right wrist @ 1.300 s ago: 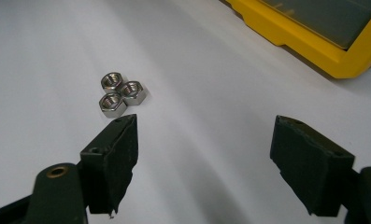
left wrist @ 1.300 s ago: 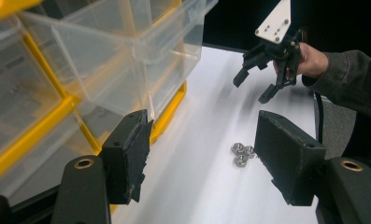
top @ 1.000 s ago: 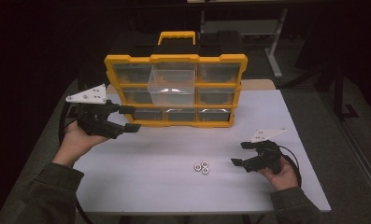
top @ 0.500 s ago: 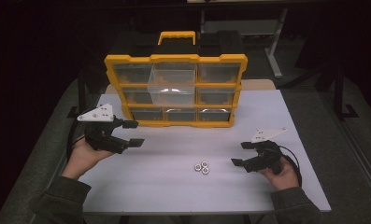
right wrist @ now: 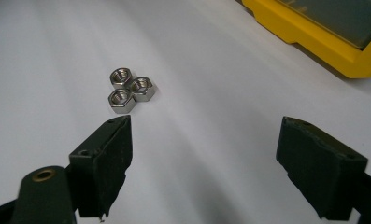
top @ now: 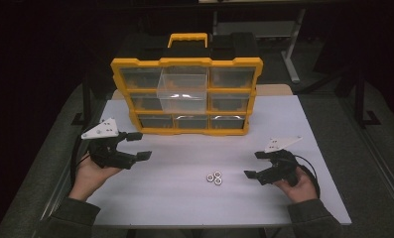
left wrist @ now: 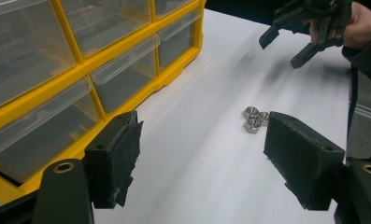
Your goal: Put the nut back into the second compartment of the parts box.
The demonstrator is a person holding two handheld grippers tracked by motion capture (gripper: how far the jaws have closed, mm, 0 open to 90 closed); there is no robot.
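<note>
**Spotter:** Take me across the table from your left.

**Operator:** My left gripper point(top: 134, 146) sits low near the table's left edge, just in front of the bottom-left corner of the yellow drawer organizer point(top: 184, 96). Its jaws have just been opening and stand wide, with nothing between them. One clear drawer point(top: 182, 89) in the organizer's middle column is pulled out toward me.

**Spotter:** And the parts?

**Operator:** Three steel hex nuts point(top: 214, 177) lie clustered, touching each other, on the white table point(top: 184, 208), between my two grippers and nearer the right one. In the right gripper view the hex nuts point(right wrist: 129, 91) lie just ahead of the tip of the jaw on that picture's left, not between the jaws.

**Spotter:** Right side?

**Operator:** My right gripper point(top: 256, 164) rests low beside the nuts, pointing toward them. Its jaws have just been opening too; they are spread wide and hold nothing.

**Spotter:** So which step is this?

**Operator:** I'd judge it the approach before the first pick, likely to fill that open drawer. Nothing is grasped yet. Next I'd need to slide the right gripper forward until one nut sits between the pads, then close on it alone. Since the three touch, the risk is nudging or pinching two together.
</note>
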